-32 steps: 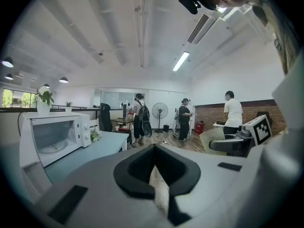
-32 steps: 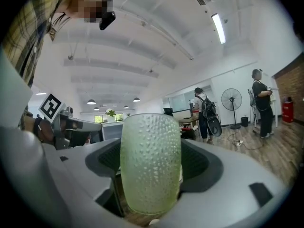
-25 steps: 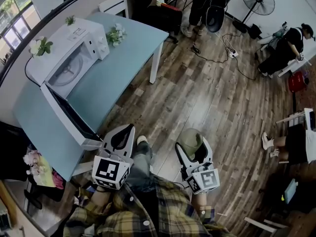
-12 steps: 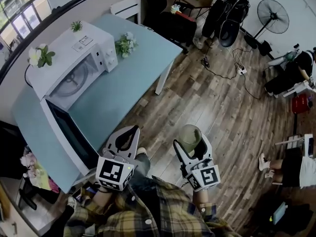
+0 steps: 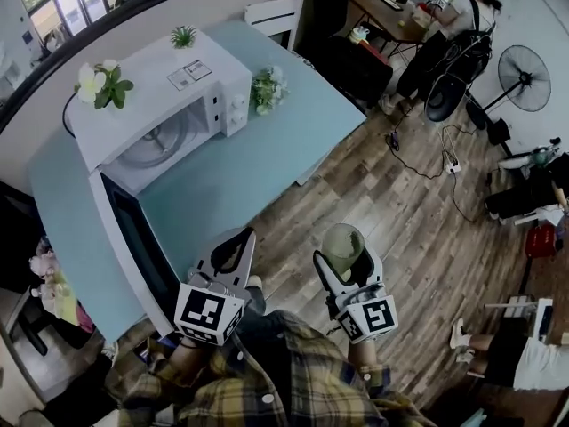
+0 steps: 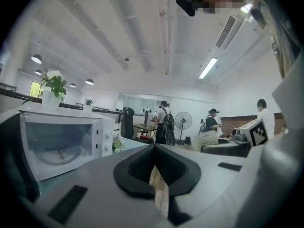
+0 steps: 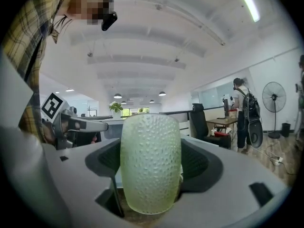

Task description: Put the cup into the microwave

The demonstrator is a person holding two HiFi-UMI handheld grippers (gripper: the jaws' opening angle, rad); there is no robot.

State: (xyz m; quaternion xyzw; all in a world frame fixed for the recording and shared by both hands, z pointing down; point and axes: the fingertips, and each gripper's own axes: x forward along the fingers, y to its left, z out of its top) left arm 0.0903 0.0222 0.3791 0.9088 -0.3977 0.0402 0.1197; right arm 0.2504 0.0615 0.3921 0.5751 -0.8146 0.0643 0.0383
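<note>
1. Right gripper (image 5: 345, 261) stays clamped on the cup (image 5: 343, 241), held near, right of the table (image 5: 267, 163).
2. Left gripper (image 5: 233, 249): jaws together, empty.
3. Open microwave (image 5: 169, 105) now sits more central in view; approach begun, insertion outstanding.

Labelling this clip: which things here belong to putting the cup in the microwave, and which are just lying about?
In the job: cup, right gripper holding it, microwave, open door.
Lying about: table flowers, plant atop microwave, fan, white chair.

Head view swung: microwave (image 5: 169, 105), table (image 5: 293, 140) now sit farther right, more central.
</note>
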